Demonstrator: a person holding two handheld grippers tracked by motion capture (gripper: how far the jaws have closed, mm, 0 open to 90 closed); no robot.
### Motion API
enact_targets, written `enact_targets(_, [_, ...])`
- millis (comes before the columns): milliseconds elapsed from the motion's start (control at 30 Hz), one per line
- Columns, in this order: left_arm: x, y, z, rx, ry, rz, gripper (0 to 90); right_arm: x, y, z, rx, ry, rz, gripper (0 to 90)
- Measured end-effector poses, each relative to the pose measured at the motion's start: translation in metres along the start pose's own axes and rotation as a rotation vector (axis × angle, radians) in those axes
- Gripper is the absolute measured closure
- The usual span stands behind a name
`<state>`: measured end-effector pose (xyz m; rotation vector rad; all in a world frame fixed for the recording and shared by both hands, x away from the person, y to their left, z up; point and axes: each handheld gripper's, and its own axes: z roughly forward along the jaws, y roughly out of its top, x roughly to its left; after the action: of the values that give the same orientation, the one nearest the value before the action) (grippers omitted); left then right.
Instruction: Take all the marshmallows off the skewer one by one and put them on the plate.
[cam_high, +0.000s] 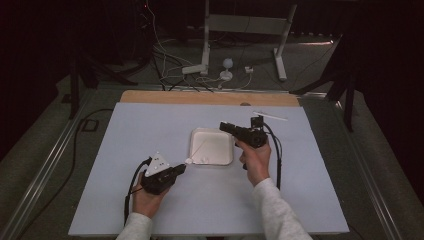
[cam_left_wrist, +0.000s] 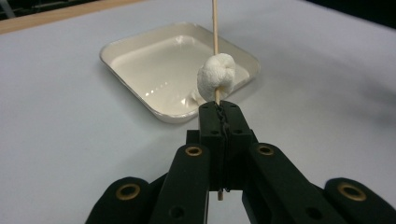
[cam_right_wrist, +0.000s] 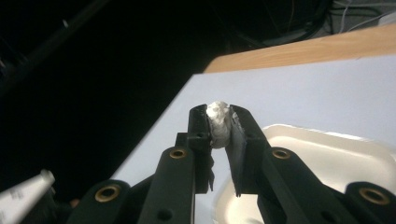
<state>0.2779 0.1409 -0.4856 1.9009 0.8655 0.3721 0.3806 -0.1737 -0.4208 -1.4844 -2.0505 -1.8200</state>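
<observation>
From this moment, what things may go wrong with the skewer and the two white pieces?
1. The left gripper pinches the thin wooden skewer only near its lower end, so it may tilt or slip when pushed.
2. The right gripper squeezes a soft white piece at its jaw tips; it may deform or stick to the pads.
3. The white piece already on the skewer sits just above the jaws and may slide down against them.
</observation>
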Motion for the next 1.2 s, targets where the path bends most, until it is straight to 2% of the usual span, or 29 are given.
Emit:
enact_targets(33, [0.0, 0.0, 0.0, -0.002, 0.004, -0.002, 90.0, 0.0, 0.001, -0.003, 0.023, -0.011, -0.026, 79.4])
enact_targets(133, [-0.001, 0.0, 0.002, 0.0, 0.006, -0.005, 90.0, -0.002, 0.0, -0.003, 0.042, -0.029, -0.043, 79.1])
enact_targets(267, [-0.001, 0.0, 0.003, 0.001, 0.004, -0.012, 90.0, -0.004, -0.006, 0.004, 0.081, -0.049, -0.055, 78.4])
enact_targets(400, [0.001, -0.001, 0.002, -0.005, 0.005, -0.025, 90.0, -0.004, -0.012, 0.016, 0.141, -0.104, -0.106, 77.5])
enact_targets(533, [0.002, 0.0, 0.002, -0.011, 0.001, -0.032, 90.0, -0.006, -0.016, 0.023, 0.174, -0.134, -0.122, 76.8])
enact_targets(633, [0.003, 0.0, 0.002, -0.01, -0.001, -0.036, 90.0, -0.009, -0.022, 0.033, 0.22, -0.168, -0.135, 75.8])
enact_targets(800, [0.003, -0.001, 0.003, -0.01, -0.003, -0.04, 90.0, -0.011, -0.028, 0.042, 0.26, -0.194, -0.148, 74.2])
enact_targets(833, [0.003, -0.001, 0.003, -0.01, -0.003, -0.04, 90.0, -0.012, -0.029, 0.044, 0.266, -0.201, -0.149, 72.2])
enact_targets(867, [0.003, -0.001, 0.003, -0.009, -0.003, -0.041, 90.0, -0.013, -0.03, 0.047, 0.279, -0.215, -0.147, 61.1])
enact_targets(900, [0.003, -0.001, 0.003, -0.01, -0.003, -0.042, 90.0, -0.013, -0.03, 0.047, 0.279, -0.215, -0.147, 61.1])
enact_targets(967, [0.003, -0.001, 0.003, -0.011, -0.003, -0.044, 90.0, -0.014, -0.031, 0.049, 0.276, -0.233, -0.146, 47.8])
enact_targets(1067, [0.003, -0.001, 0.003, -0.011, -0.002, -0.045, 90.0, -0.015, -0.032, 0.048, 0.262, -0.234, -0.143, 34.7])
enact_targets(1200, [0.003, -0.001, 0.003, -0.011, 0.0, -0.047, 90.0, -0.011, -0.032, 0.044, 0.254, -0.2, -0.145, 28.6])
